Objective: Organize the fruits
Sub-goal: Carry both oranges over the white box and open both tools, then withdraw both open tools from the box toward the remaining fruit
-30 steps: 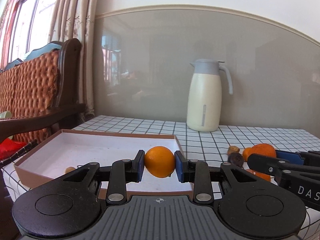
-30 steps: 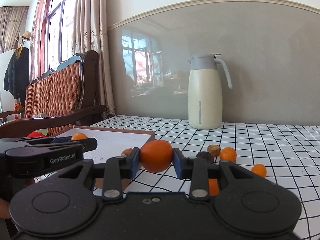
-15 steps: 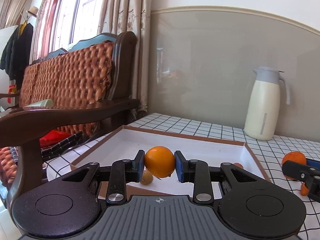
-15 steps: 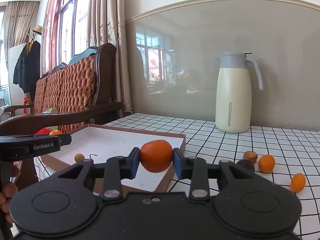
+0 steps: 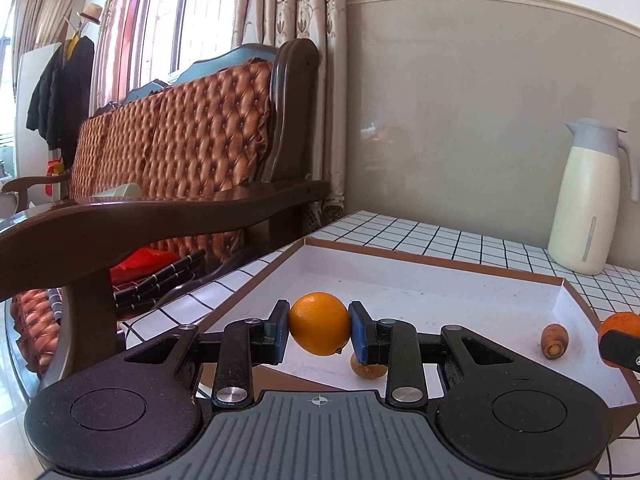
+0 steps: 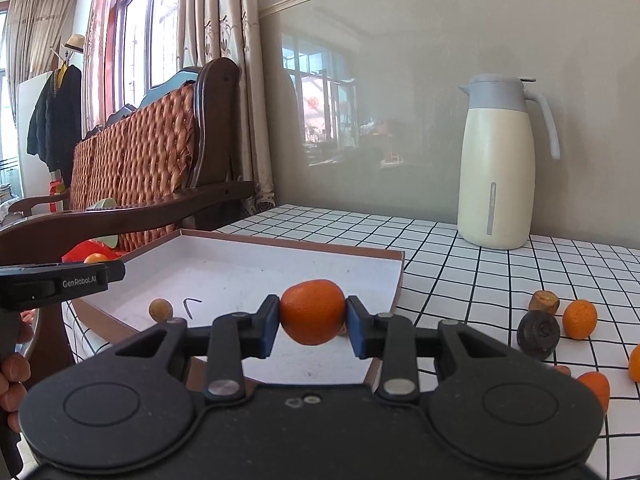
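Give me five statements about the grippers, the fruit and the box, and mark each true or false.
1. The left gripper is shut on an orange. True.
2. The right gripper is empty. False: it grips a tangerine.
3. The box holds no fruit. False: small brown fruits lie inside.
4. The thermos jug stands upright. True.
5. Fruits remain on the checked tablecloth. True.

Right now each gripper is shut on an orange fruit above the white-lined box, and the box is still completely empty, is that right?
Not quite: the box is not empty. The left wrist view shows a small round brownish fruit and a small brown piece on its floor. The rest holds: the left gripper grips an orange, and the right gripper grips a tangerine.
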{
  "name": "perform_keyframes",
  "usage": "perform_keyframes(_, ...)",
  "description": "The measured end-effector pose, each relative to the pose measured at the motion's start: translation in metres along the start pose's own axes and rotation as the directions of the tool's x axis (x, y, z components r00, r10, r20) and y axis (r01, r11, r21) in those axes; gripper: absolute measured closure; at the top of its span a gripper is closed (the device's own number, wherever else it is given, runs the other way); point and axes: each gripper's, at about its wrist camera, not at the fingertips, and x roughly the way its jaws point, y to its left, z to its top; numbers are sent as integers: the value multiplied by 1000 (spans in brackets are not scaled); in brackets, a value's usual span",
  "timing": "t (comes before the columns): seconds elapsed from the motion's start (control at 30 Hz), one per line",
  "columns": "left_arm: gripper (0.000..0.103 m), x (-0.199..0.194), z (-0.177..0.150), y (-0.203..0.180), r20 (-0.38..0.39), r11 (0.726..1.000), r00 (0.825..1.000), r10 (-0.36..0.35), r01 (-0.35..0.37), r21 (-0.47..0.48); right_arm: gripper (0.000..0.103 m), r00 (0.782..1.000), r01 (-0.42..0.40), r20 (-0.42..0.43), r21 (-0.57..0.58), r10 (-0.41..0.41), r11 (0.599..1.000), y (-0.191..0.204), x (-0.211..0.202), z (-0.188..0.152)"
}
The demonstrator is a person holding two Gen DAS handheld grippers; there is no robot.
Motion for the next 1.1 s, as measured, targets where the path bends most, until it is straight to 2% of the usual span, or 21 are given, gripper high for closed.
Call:
perform_keyframes(0.23, 71, 10, 0, 2, -19, 999, 999, 32, -32, 3, 73, 999, 26, -25, -1, -26, 1000, 2, 12, -2)
perform_keyframes(0.3, 70, 13, 1, 4, -25, 998, 998, 62, -62, -8, 58, 999, 52, -5, -11, -52, 999, 3, 10, -2)
perform_keyframes(0.33, 66, 14, 3, 6, -33, 997, 997, 67, -68, -21, 41, 998, 59, 16, -5, -59, 998, 3, 6, 0)
perform_keyframes(0.37, 38, 12, 4, 9, -33, 997, 997, 66, -68, -42, 33, 997, 64, 50, 13, -64, 998, 1, 0, 2)
perform_keyframes(0.4, 4, 7, 6, 10, -13, 995, 997, 71, -72, -63, 31, 994, 61, 86, 32, -64, 998, -1, -6, 4)
perform_keyframes(0.43, 0, 0, 7, 11, 30, 993, 996, 89, -86, -78, 22, 990, 59, 122, 50, -64, 997, -4, -12, 6)
perform_keyframes(0.47, 0, -8, 9, 11, 67, 993, 993, 95, -90, -74, 8, 984, 60, 161, 67, -70, 996, -7, -19, 8)
perform_keyframes(0.5, 0, -13, 12, 10, 93, 995, 992, 90, -85, -57, 5, 978, 68, 193, 81, -83, 994, -10, -23, 10)
perform_keyframes(0.57, 0, -22, 13, 6, 124, 994, 987, 107, -103, -37, 6, 972, 68, 219, 97, -88, 993, -15, -28, 12)
perform_keyframes(0.7, 0, -38, 14, 2, 154, 996, 984, 94, -92, -19, 6, 967, 51, 245, 101, -74, 994, -20, -34, 14)
perform_keyframes(0.8, 0, -44, 16, -7, 190, 993, 977, 98, -108, 42, 6, 968, 59, 238, 97, -81, 994, -22, -34, 13)
perform_keyframes(1.1, 0, -55, 16, -22, 196, 990, 977, 81, -102, 100, 6, 972, 52, 226, 86, -70, 995, -27, -44, 8)
